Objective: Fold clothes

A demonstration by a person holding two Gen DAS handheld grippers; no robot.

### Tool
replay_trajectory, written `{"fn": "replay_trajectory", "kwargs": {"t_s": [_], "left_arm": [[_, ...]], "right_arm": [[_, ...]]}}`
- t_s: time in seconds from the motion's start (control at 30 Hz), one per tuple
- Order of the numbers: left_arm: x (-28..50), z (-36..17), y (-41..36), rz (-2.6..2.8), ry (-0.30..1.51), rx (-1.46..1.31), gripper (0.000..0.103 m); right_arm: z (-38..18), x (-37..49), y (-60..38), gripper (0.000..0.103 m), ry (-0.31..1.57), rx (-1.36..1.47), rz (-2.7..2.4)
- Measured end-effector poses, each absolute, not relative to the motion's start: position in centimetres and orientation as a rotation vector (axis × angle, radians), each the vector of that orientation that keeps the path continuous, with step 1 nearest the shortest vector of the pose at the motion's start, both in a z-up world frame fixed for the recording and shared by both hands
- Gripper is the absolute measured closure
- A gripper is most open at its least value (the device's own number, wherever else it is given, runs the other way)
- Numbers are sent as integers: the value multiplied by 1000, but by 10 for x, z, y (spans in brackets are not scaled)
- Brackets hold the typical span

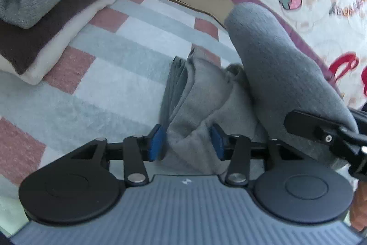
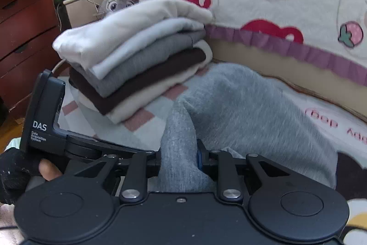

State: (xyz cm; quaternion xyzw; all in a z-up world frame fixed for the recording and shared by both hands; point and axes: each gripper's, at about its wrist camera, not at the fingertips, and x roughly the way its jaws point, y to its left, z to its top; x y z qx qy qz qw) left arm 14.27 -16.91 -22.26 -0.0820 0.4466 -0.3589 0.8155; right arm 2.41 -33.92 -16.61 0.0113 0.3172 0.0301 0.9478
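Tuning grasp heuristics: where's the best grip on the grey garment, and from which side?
Grip the grey garment at its bunched near edge, coming in low from the front. There the layers gather into a thick ridge that fits between the fingers. Both the left gripper and the right gripper already clamp that edge; its rounded far end offers no such ridge.

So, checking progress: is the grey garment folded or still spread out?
Partly folded: the grey garment is bunched and doubled over, pinched in both hand-held grippers, not lying flat.
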Motion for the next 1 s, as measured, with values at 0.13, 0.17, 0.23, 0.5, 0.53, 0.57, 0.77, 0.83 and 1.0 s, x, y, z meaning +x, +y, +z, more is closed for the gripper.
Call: {"fn": "replay_trajectory", "kwargs": {"t_s": [0.13,0.17,0.23,0.5,0.53,0.57,0.77,0.83,1.0], "left_arm": [[145,-213,-161,-772,916,-223,59],[146,-211,-159,-773,907,-235,59],[147,-203,-153,-820,885,-291,59],[149,-201,-152,-830,886,-311,61],[149,-205,-154,-826,899,-303,61],[149,-209,-156,-821,913,-295,61],[153,-210,-148,-822,917,-324,61],[152,-206,-146,-836,910,-341,60],[144,-196,-154,-887,895,-338,61]], "right_arm": [[-177,28,-328,75,689,-26,55],[-180,29,-325,74,699,-38,54],[-185,31,-319,71,718,-65,50],[-185,19,-328,57,686,68,151],[-183,17,-331,55,669,115,176],[-181,16,-333,55,654,148,197],[-166,-8,-356,56,612,301,293],[-159,-28,-375,56,582,369,273],[-165,-77,-415,55,599,364,60]]}}
